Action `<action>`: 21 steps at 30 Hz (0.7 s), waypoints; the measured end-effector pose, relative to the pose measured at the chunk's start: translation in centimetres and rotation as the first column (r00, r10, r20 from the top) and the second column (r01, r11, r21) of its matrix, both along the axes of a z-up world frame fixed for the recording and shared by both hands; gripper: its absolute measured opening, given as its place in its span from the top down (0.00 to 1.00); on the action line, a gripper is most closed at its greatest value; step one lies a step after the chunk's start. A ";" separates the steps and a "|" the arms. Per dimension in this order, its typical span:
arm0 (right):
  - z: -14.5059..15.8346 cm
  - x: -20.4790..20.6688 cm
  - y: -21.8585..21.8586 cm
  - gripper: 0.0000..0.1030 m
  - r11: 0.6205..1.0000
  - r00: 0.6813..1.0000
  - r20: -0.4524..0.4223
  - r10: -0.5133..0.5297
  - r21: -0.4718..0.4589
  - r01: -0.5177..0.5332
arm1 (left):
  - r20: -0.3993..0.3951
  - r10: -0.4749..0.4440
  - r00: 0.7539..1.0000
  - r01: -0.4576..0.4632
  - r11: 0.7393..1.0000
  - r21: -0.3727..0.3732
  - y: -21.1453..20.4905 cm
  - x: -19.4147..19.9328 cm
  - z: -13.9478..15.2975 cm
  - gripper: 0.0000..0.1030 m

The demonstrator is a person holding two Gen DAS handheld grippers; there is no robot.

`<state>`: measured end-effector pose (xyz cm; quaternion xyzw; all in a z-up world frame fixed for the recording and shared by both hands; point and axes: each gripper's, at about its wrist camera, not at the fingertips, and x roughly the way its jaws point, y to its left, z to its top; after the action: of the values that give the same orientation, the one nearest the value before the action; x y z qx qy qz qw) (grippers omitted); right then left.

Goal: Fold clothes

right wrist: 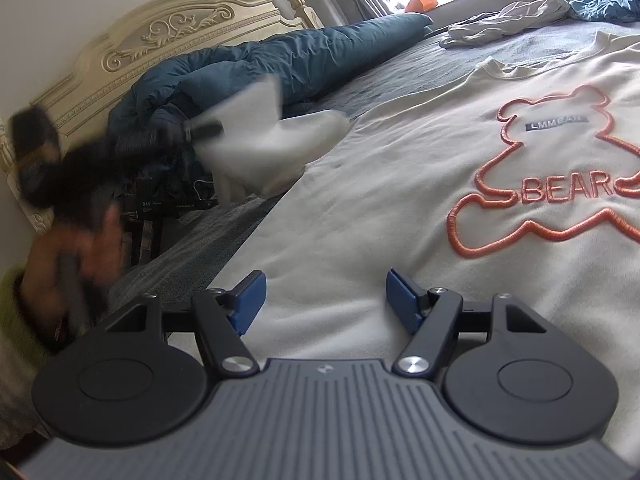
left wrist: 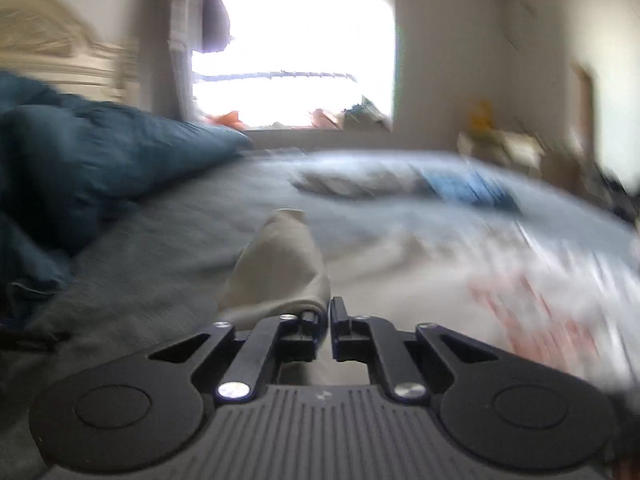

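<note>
Two grippers work over a bed covered in a grey sheet (right wrist: 384,60). The left gripper (left wrist: 325,312) has its jaws drawn nearly together on a fold of cream cloth, the sleeve (left wrist: 280,264) of the sweatshirt, which rises in a bunched cone just beyond the fingertips. From the right wrist view the same gripper (right wrist: 200,132) appears blurred at the left, carried by a hand (right wrist: 92,248) in a green cuff, with the sleeve (right wrist: 256,140) lifted off the bed and trailing from it toward the garment's body. The right gripper (right wrist: 322,300) hangs just above the near hem, its blue pads (right wrist: 250,300) well apart with nothing between them. The cream sweatshirt (right wrist: 380,200) lies flat, front up, its orange bear outline and the word BEAR to the right. A rolled teal duvet (right wrist: 280,60) lies along the far left against a carved cream headboard (right wrist: 160,36). Near the window at the far side sit a crumpled white garment (right wrist: 508,20) and a teal one (right wrist: 608,4) just beside it.
</note>
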<state>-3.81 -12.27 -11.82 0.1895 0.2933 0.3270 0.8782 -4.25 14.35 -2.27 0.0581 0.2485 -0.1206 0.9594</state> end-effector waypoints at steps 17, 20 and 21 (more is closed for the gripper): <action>3.7 2.0 -1.1 0.34 0.993 0.995 -0.096 -0.040 0.106 0.050 | -0.130 0.077 0.989 -0.108 0.962 -0.250 5.9 -0.5 -0.3 0.28; 5.8 3.6 -0.2 0.34 0.995 0.999 -0.044 -0.029 0.097 0.033 | -0.237 0.187 0.953 -0.255 0.919 -0.300 7.9 2.4 -2.1 0.29; 6.5 4.4 0.5 0.34 0.996 0.999 -0.026 -0.018 0.081 0.020 | -0.265 0.207 0.942 -0.289 0.900 -0.325 8.6 3.0 -2.8 0.31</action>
<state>0.55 -11.78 -5.37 0.2321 0.2891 0.3278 0.8689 -1.21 22.93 -5.09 -0.1645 0.3340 -0.0460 0.9270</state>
